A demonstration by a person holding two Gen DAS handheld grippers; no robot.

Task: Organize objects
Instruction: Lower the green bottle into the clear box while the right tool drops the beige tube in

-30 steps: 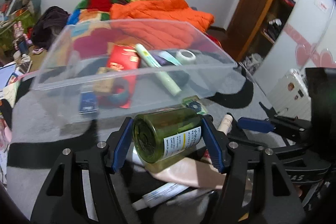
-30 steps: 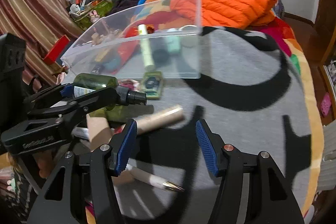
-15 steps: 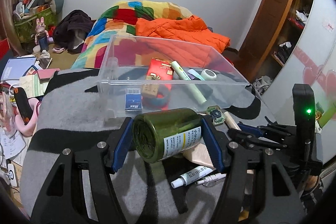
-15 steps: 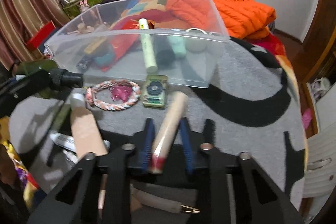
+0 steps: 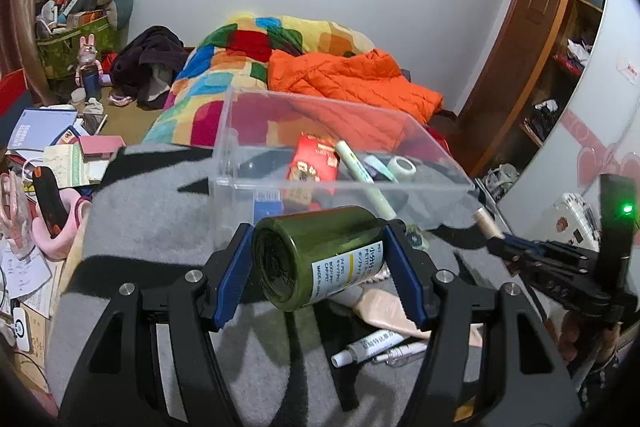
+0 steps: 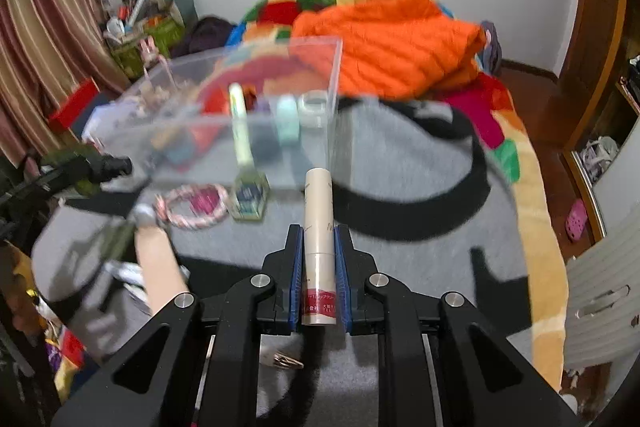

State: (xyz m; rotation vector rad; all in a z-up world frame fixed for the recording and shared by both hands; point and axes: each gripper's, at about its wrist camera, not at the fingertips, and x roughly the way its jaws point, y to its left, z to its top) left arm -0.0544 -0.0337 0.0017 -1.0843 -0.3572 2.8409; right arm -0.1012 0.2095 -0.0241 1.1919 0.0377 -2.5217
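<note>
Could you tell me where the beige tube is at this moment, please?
In the right wrist view, the beige tube is clamped upright between the right tongs, just before the clear bin.

Right wrist view is motion-blurred: contents of the clear bin (image 6: 256, 115) are smeared, label text on the beige tube (image 6: 318, 227) is unreadable. The green bottle (image 5: 320, 259) neck is hidden in the left view.

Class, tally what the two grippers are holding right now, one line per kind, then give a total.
Green bottle, in the left gripper: 1
Beige tube, in the right gripper: 1
Total: 2
</note>
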